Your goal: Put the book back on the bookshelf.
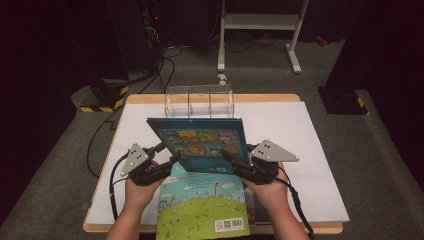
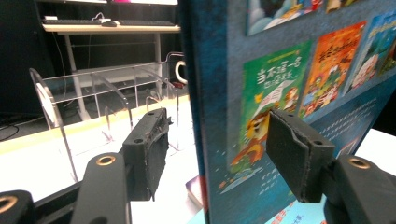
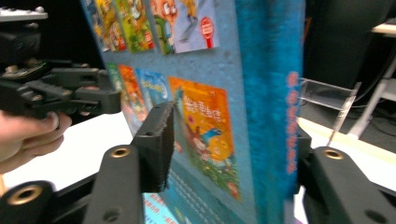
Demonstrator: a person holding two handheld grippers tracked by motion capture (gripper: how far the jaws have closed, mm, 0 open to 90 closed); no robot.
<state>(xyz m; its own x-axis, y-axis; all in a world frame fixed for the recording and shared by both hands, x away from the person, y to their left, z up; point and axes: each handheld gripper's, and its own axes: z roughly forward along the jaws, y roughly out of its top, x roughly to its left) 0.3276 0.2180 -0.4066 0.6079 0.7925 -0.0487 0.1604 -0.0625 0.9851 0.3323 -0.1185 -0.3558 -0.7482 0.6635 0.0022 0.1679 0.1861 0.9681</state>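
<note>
A blue picture book (image 1: 202, 140) stands tilted between my two grippers, over a green and blue book (image 1: 200, 205) lying flat at the table's near edge. My left gripper (image 1: 167, 152) straddles its left edge. In the left gripper view the book (image 2: 289, 70) sits between the jaws: one pad (image 2: 299, 158) lies against the cover, the other pad (image 2: 149, 149) stands clear of it. My right gripper (image 1: 239, 155) is at the right edge. In the right gripper view its jaws (image 3: 231, 126) close on the book (image 3: 205, 46), pads on both faces.
A clear acrylic rack (image 1: 199, 101) with upright dividers stands at the table's far edge, just behind the blue book; it also shows as the rack (image 2: 93, 93) in the left gripper view. The white table top (image 1: 300, 150) stretches right. A hand (image 3: 28, 135) holds the other gripper.
</note>
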